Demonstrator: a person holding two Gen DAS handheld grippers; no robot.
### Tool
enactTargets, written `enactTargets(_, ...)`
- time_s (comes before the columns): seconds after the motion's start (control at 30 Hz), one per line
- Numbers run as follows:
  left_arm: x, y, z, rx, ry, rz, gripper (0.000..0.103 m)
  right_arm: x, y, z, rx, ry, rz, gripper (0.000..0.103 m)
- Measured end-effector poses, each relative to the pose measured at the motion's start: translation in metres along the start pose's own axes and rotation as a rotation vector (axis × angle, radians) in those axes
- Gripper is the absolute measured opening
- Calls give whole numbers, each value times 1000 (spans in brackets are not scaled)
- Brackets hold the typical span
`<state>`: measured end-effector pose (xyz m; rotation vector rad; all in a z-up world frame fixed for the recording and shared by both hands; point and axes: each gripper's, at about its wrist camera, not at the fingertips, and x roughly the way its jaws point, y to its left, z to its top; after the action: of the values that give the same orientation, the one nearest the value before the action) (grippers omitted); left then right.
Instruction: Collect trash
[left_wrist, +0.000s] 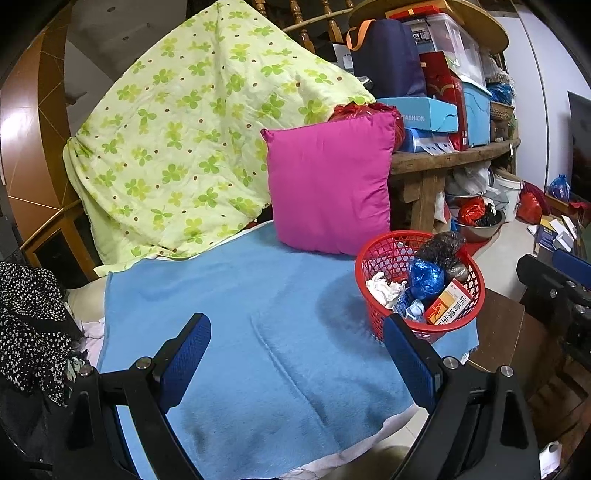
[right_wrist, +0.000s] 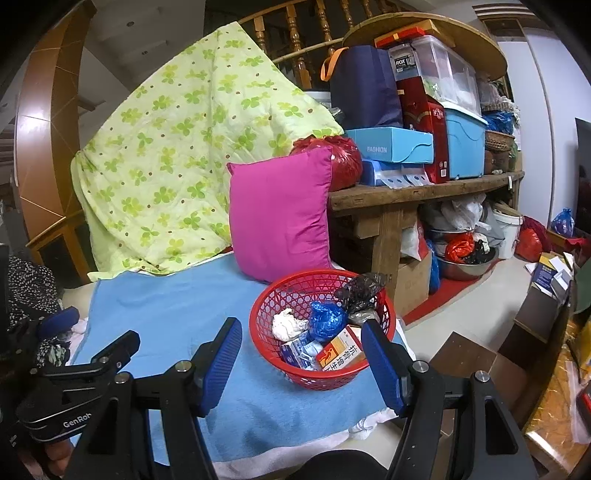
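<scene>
A red mesh basket (left_wrist: 384, 254) (right_wrist: 291, 291) stands on the right side of a blue blanket (left_wrist: 236, 302) (right_wrist: 166, 306). It holds a white crumpled tissue (right_wrist: 288, 325), a blue plastic wad (right_wrist: 327, 319), a black plastic bag (right_wrist: 360, 288), an orange and white medicine box (right_wrist: 341, 350) and a small blue carton (right_wrist: 299, 350). My left gripper (left_wrist: 299, 343) is open and empty above the blanket, left of the basket. My right gripper (right_wrist: 301, 358) is open and empty, its fingers either side of the basket's near rim. The left gripper also shows in the right wrist view (right_wrist: 59, 325).
A pink cushion (left_wrist: 328, 188) (right_wrist: 280, 210) leans behind the basket, next to a green clover quilt (left_wrist: 184, 140). A wooden bench (right_wrist: 424, 192) on the right carries boxes and bags, with more bags and a metal bowl (right_wrist: 461, 266) under it. Dark dotted cloth (left_wrist: 29, 325) lies at the left.
</scene>
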<state>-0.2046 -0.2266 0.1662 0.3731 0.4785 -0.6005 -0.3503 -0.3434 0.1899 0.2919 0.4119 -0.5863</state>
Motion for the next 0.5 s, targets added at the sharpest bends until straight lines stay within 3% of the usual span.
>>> enactTargets(0.5,10,-2,1,9,1,-43,94,12,2,1,4,1,-29,71)
